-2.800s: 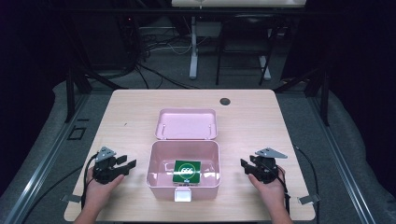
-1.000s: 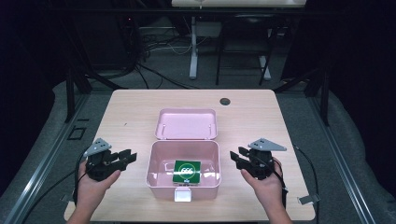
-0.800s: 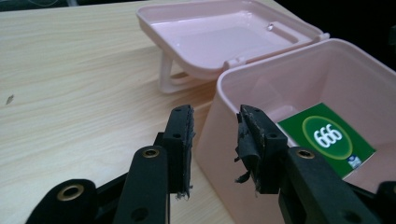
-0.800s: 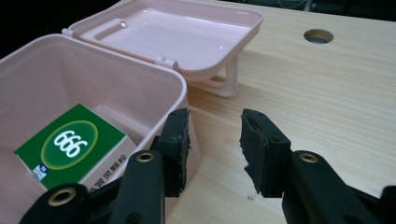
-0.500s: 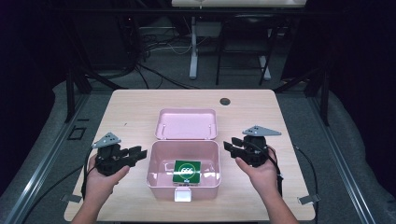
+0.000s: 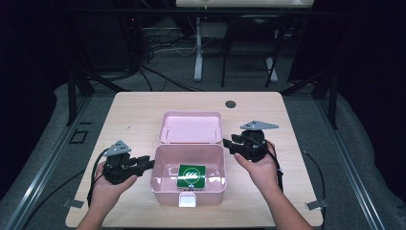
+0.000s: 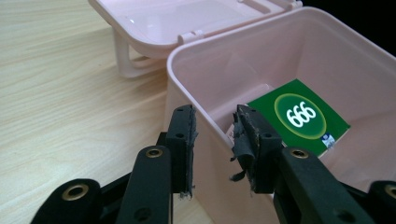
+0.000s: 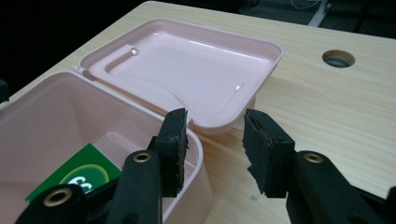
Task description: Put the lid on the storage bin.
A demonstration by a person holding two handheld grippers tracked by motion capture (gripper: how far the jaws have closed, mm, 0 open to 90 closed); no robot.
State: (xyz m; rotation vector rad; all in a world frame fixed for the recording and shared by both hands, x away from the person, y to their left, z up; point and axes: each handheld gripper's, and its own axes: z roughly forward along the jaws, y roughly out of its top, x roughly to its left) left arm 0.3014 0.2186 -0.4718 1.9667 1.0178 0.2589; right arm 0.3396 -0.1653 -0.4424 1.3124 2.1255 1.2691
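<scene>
We work on a pink box that stands near the 6 o'clock edge of the table, its hinged lid thrown back flat toward 12 o'clock. A green packet marked 666 lies flat on the box floor. The left gripper comes in from 9 o'clock; in the left gripper view its jaws straddle the near wall of the box, one pad outside and one inside. They have just been closing, yet a gap shows at each pad, so we judge the wall not yet pinched. The right gripper stands at 3 o'clock of the box, near the hinge corner. In the right gripper view its jaws are spread, with nothing between them, aimed at the edge of the lid. We judge the step in hand to be steadying the box and swinging the lid shut. Risks follow. If the left jaws close off-centre or slip up the smooth wall, the light box may slide or tip when the lid is pushed. If the right jaws catch only the thin lid rim, the lid may spring free and drop back. A fast swing may also trap the left inner pad under the closing lid.
</scene>
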